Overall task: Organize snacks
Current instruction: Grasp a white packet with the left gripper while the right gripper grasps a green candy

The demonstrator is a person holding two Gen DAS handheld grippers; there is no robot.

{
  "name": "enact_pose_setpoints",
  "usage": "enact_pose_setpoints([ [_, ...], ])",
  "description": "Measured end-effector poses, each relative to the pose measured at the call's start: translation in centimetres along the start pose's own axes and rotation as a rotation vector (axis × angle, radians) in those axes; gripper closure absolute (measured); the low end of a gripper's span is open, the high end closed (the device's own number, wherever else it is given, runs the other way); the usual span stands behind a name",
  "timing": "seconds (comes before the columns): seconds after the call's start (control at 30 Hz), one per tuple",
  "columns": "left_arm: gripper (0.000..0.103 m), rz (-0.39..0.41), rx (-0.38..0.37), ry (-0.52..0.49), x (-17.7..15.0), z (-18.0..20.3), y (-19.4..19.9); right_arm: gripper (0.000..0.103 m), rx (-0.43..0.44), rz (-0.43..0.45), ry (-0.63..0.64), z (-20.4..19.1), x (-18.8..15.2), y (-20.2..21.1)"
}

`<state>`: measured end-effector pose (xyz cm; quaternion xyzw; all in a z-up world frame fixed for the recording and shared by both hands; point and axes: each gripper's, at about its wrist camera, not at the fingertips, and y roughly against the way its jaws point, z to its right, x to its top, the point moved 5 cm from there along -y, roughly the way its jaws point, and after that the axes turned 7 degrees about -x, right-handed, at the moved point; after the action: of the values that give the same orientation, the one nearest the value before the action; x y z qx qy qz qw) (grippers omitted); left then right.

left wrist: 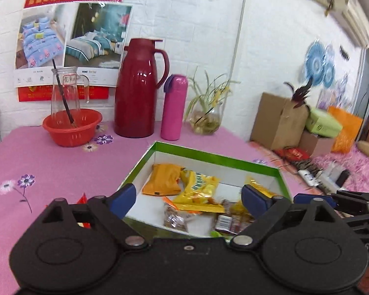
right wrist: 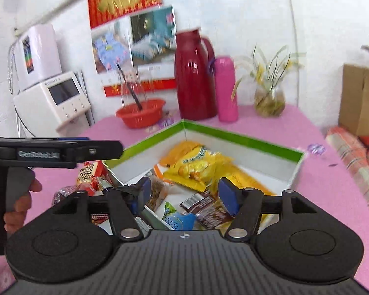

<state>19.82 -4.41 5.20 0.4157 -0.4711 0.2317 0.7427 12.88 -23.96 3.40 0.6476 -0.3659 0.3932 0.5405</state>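
A green-rimmed white box point(left wrist: 209, 156) point(right wrist: 233, 137) sits on the pink tablecloth and holds several snack packs: an orange pack point(left wrist: 163, 179), a yellow pack point(left wrist: 199, 191) point(right wrist: 196, 167), a brown chocolate wrapper point(right wrist: 206, 209) and a blue-green pack point(right wrist: 177, 218). My left gripper point(left wrist: 188, 198) is open and empty above the box's near edge. My right gripper point(right wrist: 185, 194) is open and empty above the box's near corner. A red snack pack point(right wrist: 91, 174) lies on the cloth outside the box's left side, under the left gripper's body point(right wrist: 56, 151).
At the table's back stand a red basket point(left wrist: 72, 126) with a glass jug, a dark red thermos jug point(left wrist: 137, 88), a pink bottle point(left wrist: 173, 108) and a glass vase with a plant point(left wrist: 206, 115). Cardboard boxes point(left wrist: 278, 120) stand to the right; a white appliance point(right wrist: 54, 98) stands to the left.
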Motion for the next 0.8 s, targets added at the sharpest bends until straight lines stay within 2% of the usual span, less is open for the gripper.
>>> enact_pose_setpoints([
  [0.17,0.000,-0.010,-0.061,0.080,-3.8,1.5,3.7,0.000,-0.074,0.013,0.047,2.2,-2.7,3.1],
  [0.3,0.000,-0.016,-0.101,0.148,-7.4,2.0,6.2,0.000,-0.128,-0.047,0.101,3.6,-5.1,2.9],
  [0.47,0.000,-0.055,-0.077,0.186,-10.7,2.0,7.7,0.000,-0.139,-0.091,0.217,3.3,-6.8,0.0],
  [0.6,0.000,-0.078,-0.033,0.197,-12.2,1.5,8.3,0.000,-0.160,-0.115,0.254,3.4,-7.9,-1.4],
  [0.63,0.000,-0.081,-0.023,0.194,-12.4,1.3,8.3,0.009,-0.149,-0.139,0.245,3.5,-8.2,-1.6],
  [0.67,0.000,-0.086,-0.011,0.192,-12.5,1.1,8.2,0.030,-0.129,-0.165,0.223,3.6,-8.4,-1.8],
  [0.73,0.000,-0.095,0.000,0.195,-12.8,0.7,8.0,0.032,-0.140,-0.164,0.199,3.5,-9.0,-0.6],
  [0.77,0.000,-0.098,-0.001,0.201,-13.0,0.5,7.9,0.042,-0.131,-0.169,0.201,3.3,-9.1,-0.2],
  [0.8,0.000,-0.099,-0.005,0.206,-12.9,0.5,7.7,0.046,-0.109,-0.173,0.189,2.8,-9.4,0.4],
])
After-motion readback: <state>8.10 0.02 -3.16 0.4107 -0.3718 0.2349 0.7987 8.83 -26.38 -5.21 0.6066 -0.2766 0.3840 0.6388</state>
